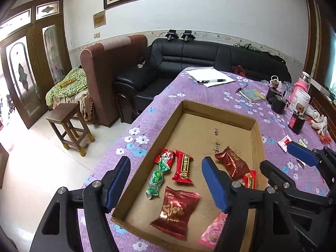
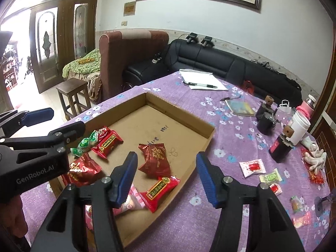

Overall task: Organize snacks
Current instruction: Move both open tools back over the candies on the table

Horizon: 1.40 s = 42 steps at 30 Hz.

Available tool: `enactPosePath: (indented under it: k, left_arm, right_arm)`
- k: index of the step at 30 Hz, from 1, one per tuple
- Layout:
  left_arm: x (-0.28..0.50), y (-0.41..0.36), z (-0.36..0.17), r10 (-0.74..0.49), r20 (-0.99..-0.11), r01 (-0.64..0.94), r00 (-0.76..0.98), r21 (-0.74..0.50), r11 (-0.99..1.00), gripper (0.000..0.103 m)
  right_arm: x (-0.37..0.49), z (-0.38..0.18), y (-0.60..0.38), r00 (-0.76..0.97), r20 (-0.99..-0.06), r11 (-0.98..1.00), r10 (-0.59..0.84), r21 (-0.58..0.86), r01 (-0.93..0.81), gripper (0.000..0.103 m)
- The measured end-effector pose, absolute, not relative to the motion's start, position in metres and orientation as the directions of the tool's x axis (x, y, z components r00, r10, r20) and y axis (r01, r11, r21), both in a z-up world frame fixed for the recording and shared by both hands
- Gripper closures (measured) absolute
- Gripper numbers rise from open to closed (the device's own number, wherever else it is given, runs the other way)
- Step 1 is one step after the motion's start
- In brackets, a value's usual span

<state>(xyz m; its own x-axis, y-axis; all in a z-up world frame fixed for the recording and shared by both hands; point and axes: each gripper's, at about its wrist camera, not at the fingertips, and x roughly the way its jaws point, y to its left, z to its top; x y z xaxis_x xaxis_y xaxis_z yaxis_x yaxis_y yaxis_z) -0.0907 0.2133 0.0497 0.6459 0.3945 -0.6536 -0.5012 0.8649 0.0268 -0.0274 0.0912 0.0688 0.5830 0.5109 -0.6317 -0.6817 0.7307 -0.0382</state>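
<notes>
Open shallow cardboard tray (image 1: 255, 145) lies flat on the purple floral surface (image 2: 231, 147), holding loose wrapped snacks: green candy (image 1: 156, 178), red bars (image 1: 182, 167), dark red packets (image 1: 175, 212), pink packet (image 1: 212, 233). More snacks on the surface right of tray: white-red packet (image 2: 252, 167), green candy (image 2: 271, 177), others near edge.

The far half of the cardboard tray (image 1: 218, 124) has a bare floor, open from above toward 12 o'clock. Its near half is crowded: wrapped snacks (image 1: 182, 166) lie scattered there, and its upright walls block any low sideways entry. At 3 o'clock of the tray a strip of purple tablecloth (image 2: 226, 147) is free, then loose sweets (image 2: 252, 167) lie on it. Toward 2 o'clock, dark jars (image 2: 265, 121) and a white cup (image 2: 299, 130) stand upright. At 12 o'clock, paper with a pen (image 2: 200, 84) lies flat.
</notes>
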Motion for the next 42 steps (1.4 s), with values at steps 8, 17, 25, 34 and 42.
enactPosePath:
  k: [8,17,25,34,42]
  left_arm:
    - [-0.094,0.187,0.06,0.371,-0.643,-0.47,0.67,0.02,0.883,0.029]
    - [-0.065,0.124,0.051,0.267,-0.665,-0.348,0.697,0.011,0.937,0.029]
    - [-0.037,0.064,0.042,0.229,-0.679,-0.261,0.697,0.057,0.964,0.029]
    - [-0.025,0.029,0.044,0.232,-0.667,-0.225,0.708,0.098,0.969,0.021]
    - [-0.009,0.02,0.032,0.216,-0.692,-0.214,0.689,0.09,0.973,0.019]
  right_arm:
    - [-0.031,0.073,0.046,0.596,-0.626,0.76,0.503,-0.007,-0.65,0.046]
    - [0.003,0.037,-0.079,0.634,-0.683,0.893,0.363,0.061,-0.446,0.046]
    - [0.014,0.019,-0.154,0.652,-0.704,0.941,0.281,0.069,-0.33,0.046]
    - [0.021,0.007,-0.193,0.657,-0.716,0.958,0.237,0.061,-0.279,0.045]
    - [0.039,-0.013,-0.24,0.637,-0.748,0.98,0.186,0.093,-0.177,0.043]
